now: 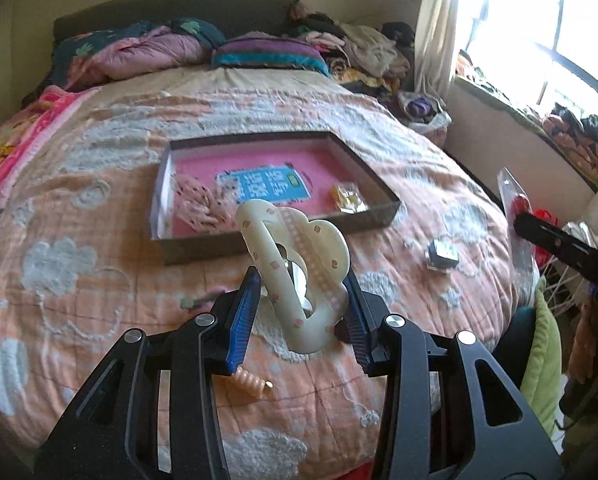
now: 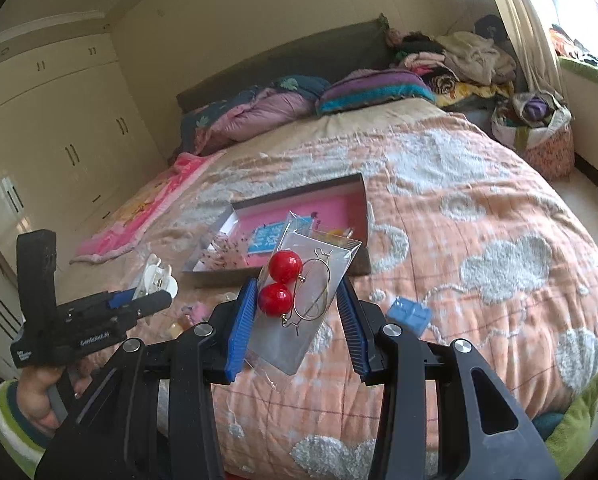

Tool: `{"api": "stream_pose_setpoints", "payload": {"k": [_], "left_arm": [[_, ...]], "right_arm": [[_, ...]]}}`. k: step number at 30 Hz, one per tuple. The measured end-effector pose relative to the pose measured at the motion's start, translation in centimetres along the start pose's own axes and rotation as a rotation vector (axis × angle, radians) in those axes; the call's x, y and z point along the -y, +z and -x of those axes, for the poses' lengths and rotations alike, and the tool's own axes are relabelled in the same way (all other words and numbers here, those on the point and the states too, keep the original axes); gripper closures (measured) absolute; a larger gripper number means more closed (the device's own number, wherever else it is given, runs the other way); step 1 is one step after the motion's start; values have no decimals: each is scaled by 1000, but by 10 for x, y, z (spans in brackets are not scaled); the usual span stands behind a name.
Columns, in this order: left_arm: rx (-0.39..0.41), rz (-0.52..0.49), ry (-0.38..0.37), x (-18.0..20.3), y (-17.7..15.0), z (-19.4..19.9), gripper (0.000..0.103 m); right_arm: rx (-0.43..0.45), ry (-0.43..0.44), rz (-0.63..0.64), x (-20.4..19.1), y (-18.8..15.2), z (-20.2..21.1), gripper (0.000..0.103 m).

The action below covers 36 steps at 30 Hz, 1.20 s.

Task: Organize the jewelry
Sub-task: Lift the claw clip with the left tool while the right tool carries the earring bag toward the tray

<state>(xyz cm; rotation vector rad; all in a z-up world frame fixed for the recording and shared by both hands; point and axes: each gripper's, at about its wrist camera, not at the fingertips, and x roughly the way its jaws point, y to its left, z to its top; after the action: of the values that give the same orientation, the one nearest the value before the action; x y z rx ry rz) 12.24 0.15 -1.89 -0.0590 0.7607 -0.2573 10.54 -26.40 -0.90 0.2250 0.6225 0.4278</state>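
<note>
My left gripper (image 1: 301,280) is shut on a cream cloud-shaped hair claw clip (image 1: 295,264) and holds it above the bed, just in front of the shallow box with a pink floor (image 1: 367,172). The box holds a pink scrunchie (image 1: 199,204), a blue card (image 1: 265,184) and a small yellow packet (image 1: 349,198). My right gripper (image 2: 297,300) is shut on a clear plastic bag with red ball earrings (image 2: 285,280), above the bed in front of the same box (image 2: 365,216). The left gripper with its clip (image 2: 155,280) shows at the left of the right wrist view.
A small blue-and-white box (image 1: 443,258) lies on the orange cloud-pattern quilt (image 1: 99,184) right of the tray; it also shows in the right wrist view (image 2: 409,314). A peach spiral hair tie (image 1: 251,384) lies under my left gripper. Pillows and clothes pile up at the headboard.
</note>
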Motion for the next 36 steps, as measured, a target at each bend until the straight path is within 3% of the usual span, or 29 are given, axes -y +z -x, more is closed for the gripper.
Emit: {"api": "stream_pose_setpoints", "payload": {"k": [17,36], "left_arm": [[111,-11,11,0,48,17,70],[129,-45,-27,10,94,-12,70]], "right_arm": [[89,17,88,-21,39,21,63],[122,-22,108,-10,93,-1,63]]}}
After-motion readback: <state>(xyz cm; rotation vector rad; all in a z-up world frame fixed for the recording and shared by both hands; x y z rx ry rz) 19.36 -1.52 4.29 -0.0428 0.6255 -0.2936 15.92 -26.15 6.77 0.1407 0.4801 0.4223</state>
